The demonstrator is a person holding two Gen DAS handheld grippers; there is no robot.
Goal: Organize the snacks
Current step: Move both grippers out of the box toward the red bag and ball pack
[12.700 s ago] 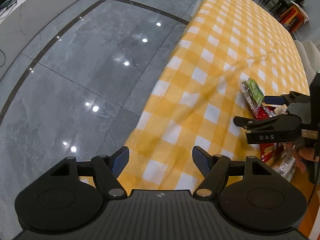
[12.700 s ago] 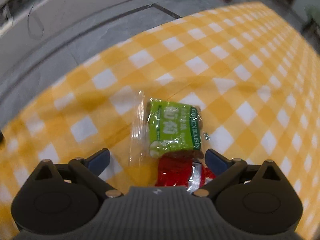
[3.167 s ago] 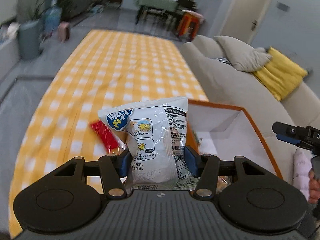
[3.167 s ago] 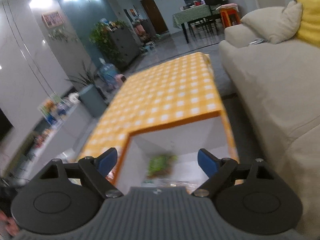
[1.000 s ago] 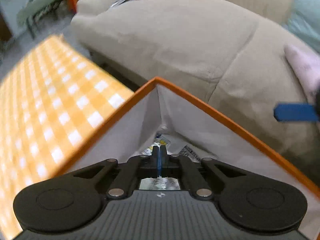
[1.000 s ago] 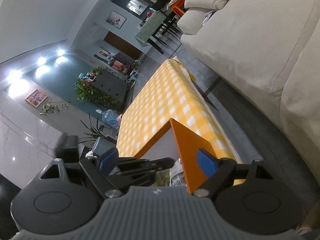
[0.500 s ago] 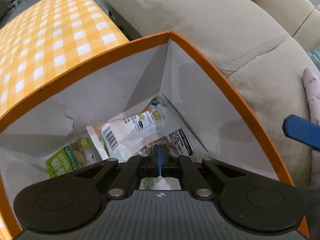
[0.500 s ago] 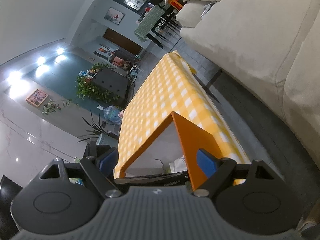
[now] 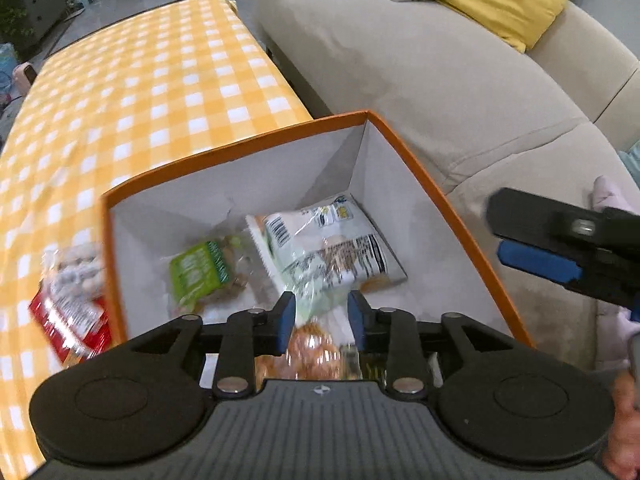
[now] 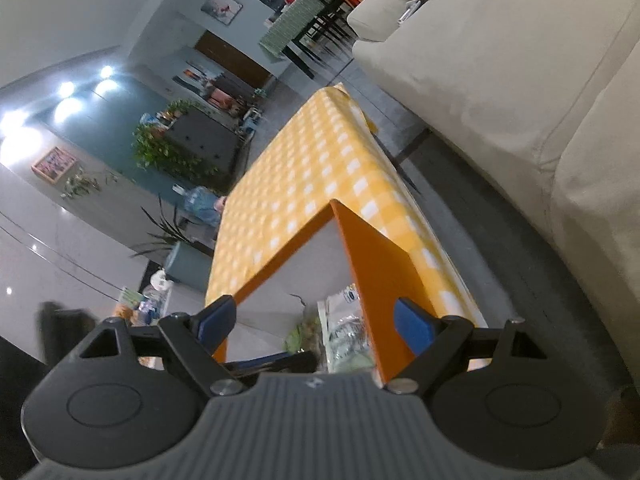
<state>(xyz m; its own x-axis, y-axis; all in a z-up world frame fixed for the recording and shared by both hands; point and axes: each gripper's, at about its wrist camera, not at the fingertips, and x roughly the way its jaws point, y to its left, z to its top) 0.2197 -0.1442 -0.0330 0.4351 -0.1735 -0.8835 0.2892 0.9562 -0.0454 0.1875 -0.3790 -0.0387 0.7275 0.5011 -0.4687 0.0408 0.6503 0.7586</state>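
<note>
An orange box (image 9: 240, 152) with white inner walls stands at the near end of the yellow checked table. On its floor lie a white snack bag (image 9: 320, 240), a green raisin pack (image 9: 198, 272) and an orange-coloured snack (image 9: 312, 352). My left gripper (image 9: 321, 320) hangs over the box, pointing steeply down; its jaws are opening with nothing pressed between the pads. My right gripper (image 10: 316, 320) is open and straddles the box's near corner (image 10: 376, 264), its pads clear of the walls. A finger (image 9: 536, 264) of it shows beside the box's right rim.
A red packet (image 9: 68, 320) and a clear pack lie on the tablecloth (image 9: 140, 92) just left of the box. A beige sofa (image 9: 440, 80) with a yellow cushion (image 9: 508, 0) runs close along the right. A hand shows at the lower right edge.
My left gripper has risen out of the box and rolled, and its jaws have gone from shut to partly apart. More of the table shows. The right gripper has hardly moved.
</note>
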